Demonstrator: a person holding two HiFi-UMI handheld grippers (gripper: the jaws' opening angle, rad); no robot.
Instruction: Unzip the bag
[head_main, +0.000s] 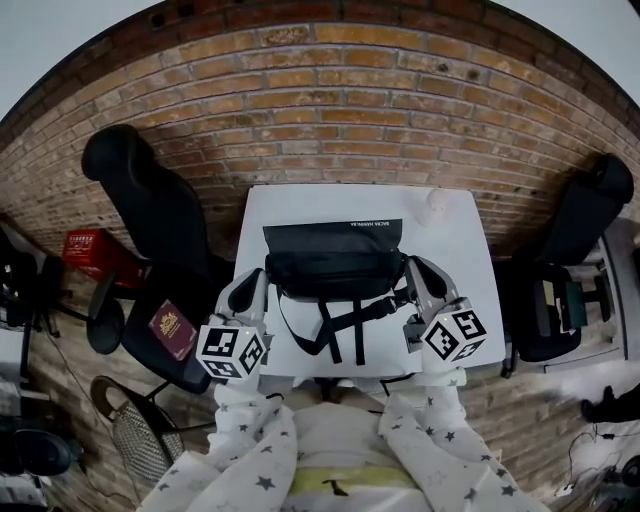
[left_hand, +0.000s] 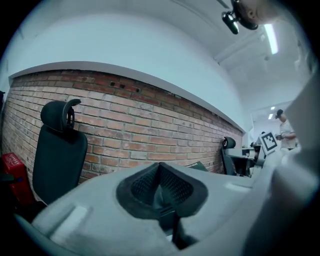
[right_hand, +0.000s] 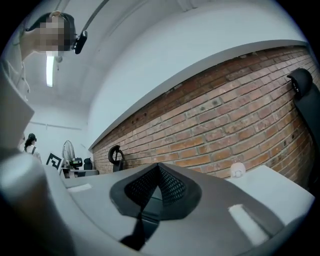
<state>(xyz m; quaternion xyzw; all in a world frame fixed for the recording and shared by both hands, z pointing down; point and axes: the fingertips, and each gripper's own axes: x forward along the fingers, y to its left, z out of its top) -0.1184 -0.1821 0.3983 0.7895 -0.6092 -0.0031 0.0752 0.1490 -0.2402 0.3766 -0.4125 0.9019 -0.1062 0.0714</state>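
A brick wall (head_main: 330, 110) filled the upper half of the head view, and a white table (head_main: 450, 260) stood against it at the centre of the frame. Black office chairs flanked the table, one at the left (head_main: 150, 200) and one at the right (head_main: 585, 225). The person's star-patterned sleeves (head_main: 250, 450) reached up from the bottom edge. The black bag (head_main: 335, 265) lay across the middle of the table with its straps (head_main: 335, 325) trailing toward the near edge. The left claw (head_main: 265, 283) met the bag's left end and the right claw (head_main: 408, 280) met its right end, each carrying a marker cube just behind it. In the left gripper view the meshed pads (left_hand: 145, 187) were pressed together on a thin dark piece of the bag, which showed below them. In the right gripper view the pads (right_hand: 172, 187) were likewise pressed together, pinching a black strap that ran down toward the lower left of that frame. A red crate (head_main: 95, 250) sat on the floor at the left edge, below the left chair's back. A maroon booklet (head_main: 172, 330) rested on that chair's seat. A small white object (head_main: 436, 207) stood at the table's far right corner, well apart from the bag.
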